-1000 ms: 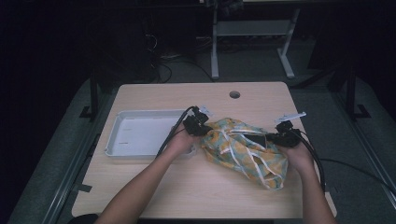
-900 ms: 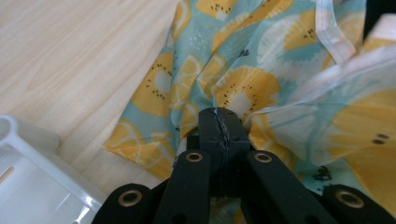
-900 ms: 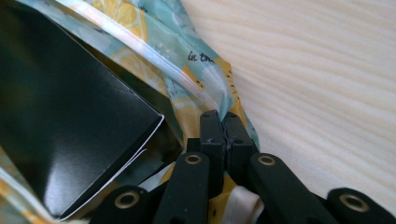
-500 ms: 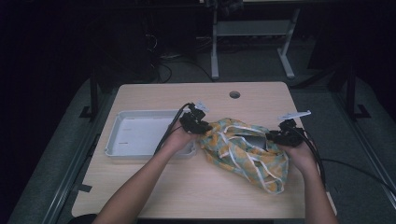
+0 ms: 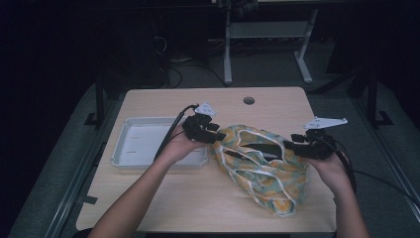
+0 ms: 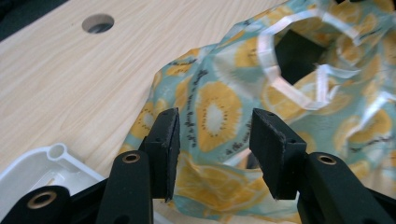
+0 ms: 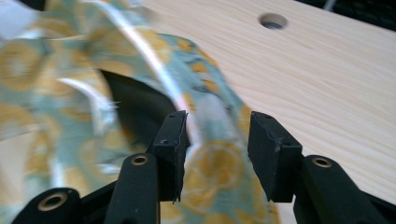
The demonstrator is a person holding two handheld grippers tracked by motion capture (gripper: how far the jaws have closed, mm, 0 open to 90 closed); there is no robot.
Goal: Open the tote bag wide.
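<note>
Both hands are up off the table (image 5: 163,198) now, one at each end of the fruit-print garment (image 5: 262,168). The left tongs (image 5: 216,136) stand apart and have just been opening; in the left gripper view the printed cloth sits behind the gap with neither pad pressing on it. Same on the other side: the right tongs (image 5: 288,144) have just been opening too, jaws apart, cloth lying in the gap but not pinched.

So the garment is let go, I'd say. It lies in a loose heap on the table, middle to right, just beside the white tray (image 5: 126,148), with its pale-trimmed openings gaping upward. It is spread a little but far from flat or folded; whatever tidying is meant, most of it looks still to do, and a fresh grip seems the next need.

The tray is bare inside, nothing in it, and the cloth only comes near its right rim.
</note>
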